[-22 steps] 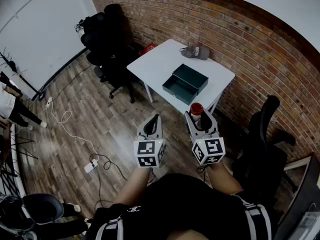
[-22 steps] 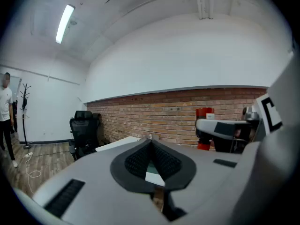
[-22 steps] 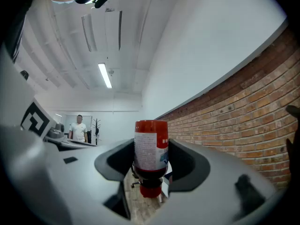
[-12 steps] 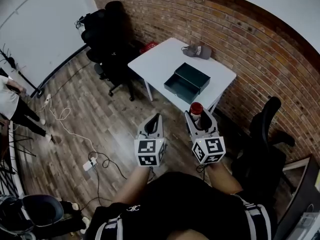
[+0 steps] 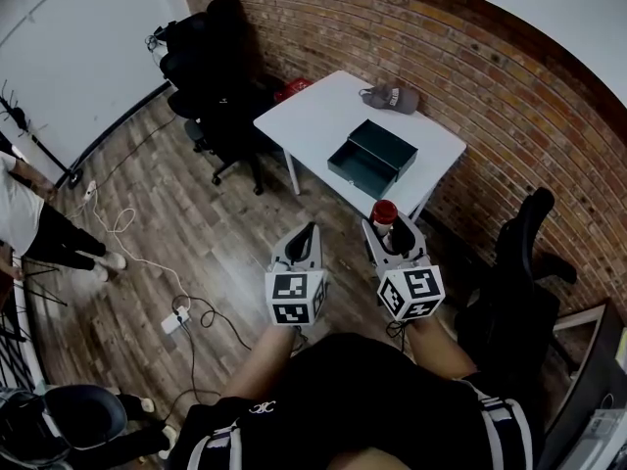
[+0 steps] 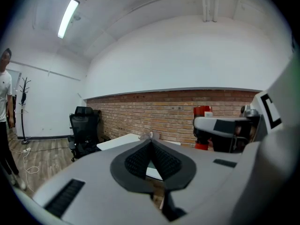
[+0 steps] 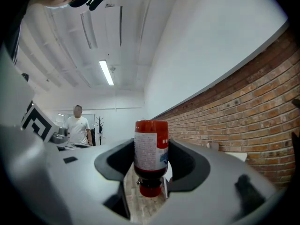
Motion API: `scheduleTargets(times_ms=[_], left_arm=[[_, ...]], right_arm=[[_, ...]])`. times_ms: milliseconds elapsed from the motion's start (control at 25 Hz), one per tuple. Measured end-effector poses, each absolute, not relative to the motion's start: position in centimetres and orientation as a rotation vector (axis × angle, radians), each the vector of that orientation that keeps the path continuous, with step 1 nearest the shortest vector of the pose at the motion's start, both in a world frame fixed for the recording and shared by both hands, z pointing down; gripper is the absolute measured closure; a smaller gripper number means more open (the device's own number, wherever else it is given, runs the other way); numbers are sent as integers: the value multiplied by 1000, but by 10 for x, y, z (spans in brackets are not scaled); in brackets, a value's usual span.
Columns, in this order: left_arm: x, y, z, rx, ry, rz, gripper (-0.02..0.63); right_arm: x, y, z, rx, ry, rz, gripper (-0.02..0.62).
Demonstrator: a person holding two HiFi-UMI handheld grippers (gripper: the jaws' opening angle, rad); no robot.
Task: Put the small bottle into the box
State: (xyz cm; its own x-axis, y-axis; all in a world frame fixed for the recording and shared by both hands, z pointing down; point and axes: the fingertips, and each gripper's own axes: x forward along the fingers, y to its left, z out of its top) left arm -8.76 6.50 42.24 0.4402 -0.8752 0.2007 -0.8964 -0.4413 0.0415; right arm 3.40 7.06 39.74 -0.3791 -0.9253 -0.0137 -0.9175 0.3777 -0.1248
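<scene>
Table (image 5: 312, 117) and box (image 5: 371, 157) have drifted right, upper centre. Right gripper (image 5: 393, 233) clamps bottle (image 5: 384, 211), centre frame; left gripper (image 5: 300, 245) is closed and empty. A loosened grip could drop the bottle before it reaches the box.

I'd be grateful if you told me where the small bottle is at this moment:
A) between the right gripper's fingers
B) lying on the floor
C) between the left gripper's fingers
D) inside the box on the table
A: the right gripper clamps the small bottle between its fingers, well short of the box.
</scene>
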Motion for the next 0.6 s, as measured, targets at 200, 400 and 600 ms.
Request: scheduleTargets(times_ms=[200, 400, 600], left_arm=[[-112, 66, 428, 2542, -1549, 218, 594], [-132, 63, 433, 2568, -1497, 229, 594], [-142, 56, 443, 2565, -1470, 261, 594]], right_arm=[[11, 75, 398, -1728, 2534, -127, 380], [-10, 80, 398, -1787, 2504, -75, 380], [-18, 81, 405, -1814, 2489, -91, 380]])
